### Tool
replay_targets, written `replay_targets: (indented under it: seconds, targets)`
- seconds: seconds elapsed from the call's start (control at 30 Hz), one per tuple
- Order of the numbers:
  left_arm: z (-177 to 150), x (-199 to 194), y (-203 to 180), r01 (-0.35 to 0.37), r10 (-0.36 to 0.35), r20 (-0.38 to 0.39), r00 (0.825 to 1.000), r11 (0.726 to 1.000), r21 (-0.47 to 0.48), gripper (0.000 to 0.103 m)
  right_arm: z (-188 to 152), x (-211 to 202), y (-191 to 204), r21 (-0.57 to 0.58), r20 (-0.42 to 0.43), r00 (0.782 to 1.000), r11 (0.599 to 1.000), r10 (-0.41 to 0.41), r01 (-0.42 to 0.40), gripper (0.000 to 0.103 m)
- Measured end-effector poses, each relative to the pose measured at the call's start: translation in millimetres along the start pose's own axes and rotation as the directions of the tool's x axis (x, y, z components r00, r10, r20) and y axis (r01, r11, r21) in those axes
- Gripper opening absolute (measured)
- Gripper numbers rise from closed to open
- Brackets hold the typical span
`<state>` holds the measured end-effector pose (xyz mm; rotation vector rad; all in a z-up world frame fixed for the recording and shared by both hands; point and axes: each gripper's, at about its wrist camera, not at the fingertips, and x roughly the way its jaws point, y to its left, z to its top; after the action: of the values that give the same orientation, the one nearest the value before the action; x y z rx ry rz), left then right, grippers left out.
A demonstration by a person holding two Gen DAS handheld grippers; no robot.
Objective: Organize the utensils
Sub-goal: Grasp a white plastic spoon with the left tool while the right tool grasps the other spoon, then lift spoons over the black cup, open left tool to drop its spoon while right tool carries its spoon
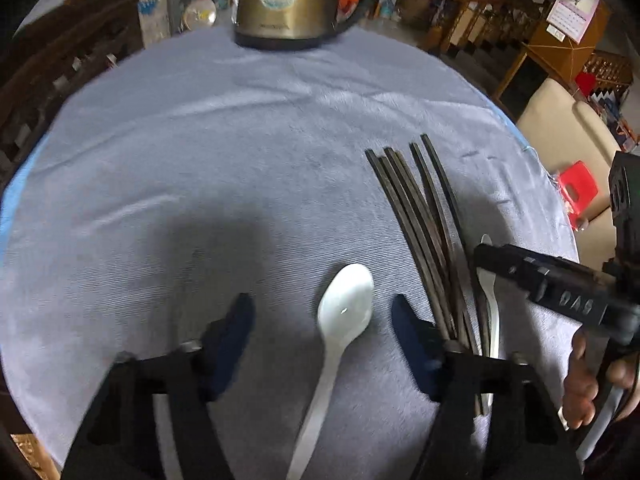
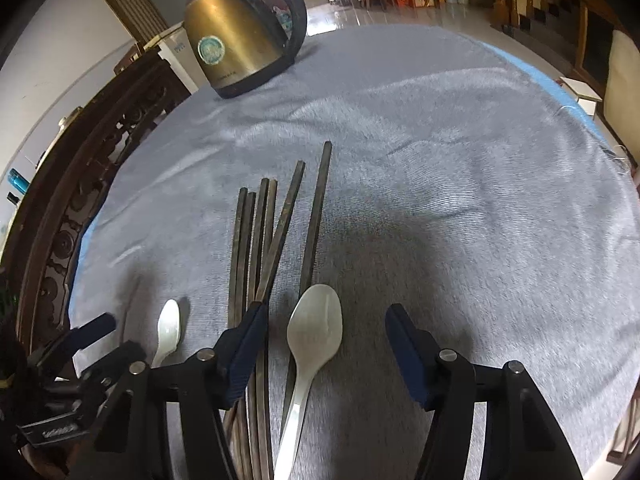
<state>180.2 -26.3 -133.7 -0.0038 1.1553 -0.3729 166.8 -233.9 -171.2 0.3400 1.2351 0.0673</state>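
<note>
A white spoon lies on the grey cloth between the open fingers of my left gripper, bowl pointing away. Several dark chopsticks lie in a bundle to its right. A second white spoon lies beyond them, partly hidden under my right gripper. In the right wrist view that second spoon lies between the open fingers of my right gripper, the chopsticks lie just left of it, and the first spoon is at the far left by my left gripper.
A brass electric kettle stands at the far edge of the round table; it also shows in the right wrist view. A carved wooden chair back borders the left edge. A red stool and a beige sofa lie beyond the right edge.
</note>
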Motion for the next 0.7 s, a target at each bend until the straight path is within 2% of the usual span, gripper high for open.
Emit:
replay_targets:
  seconds: [0.07,0.13,0.17,0.2,0.23,0.43,0.6,0.7]
  targets:
    - [2.6,9.1,-1.9,0.001,-0.001,-0.021,1.0,1.0,0.0,0.054,-0.6,1.6,3.3,-0.018,0.001,1.0,1.0,-0.022,0.022,0.056]
    - [3.3,12.8,-5.6,-0.013,0.013,-0.013,1.0,1.0,0.021,0.05,-0.1,4.2,8.8,-0.043,-0.002,0.999,0.999,-0.033,0.033,0.049]
    - [4.2,15.0,-8.3,-0.009,0.009,-0.018,1.0,0.999,0.032,0.042,0.3,5.2,9.9,-0.048,0.002,0.999,0.998,-0.042,0.042,0.046]
    - [4.9,14.9,-9.7,-0.011,0.012,-0.017,1.0,0.999,0.035,0.04,-0.3,6.8,13.0,-0.062,-0.001,0.998,0.996,-0.062,0.062,0.035]
    - [5.4,15.0,-11.1,-0.012,0.013,-0.017,1.0,0.999,0.036,0.033,-0.2,7.7,14.7,-0.073,0.003,0.998,0.995,-0.07,0.07,0.032]
    - [6.8,13.9,-17.8,-0.015,0.014,0.014,1.0,0.999,0.051,0.031,-4.7,6.3,16.5,-0.09,0.022,0.998,0.994,-0.056,0.058,0.031]
    - [8.4,-15.6,-19.2,0.001,-0.003,0.092,0.996,1.0,0.023,0.031,-7.4,-18.7,9.2,-0.07,0.095,0.995,0.997,0.0,0.007,0.031]
    - [6.8,-44.1,-23.3,0.012,-0.012,0.165,0.986,1.0,-0.004,0.031,-13.0,-41.2,6.9,-0.064,0.154,0.987,0.998,0.034,-0.025,0.031]
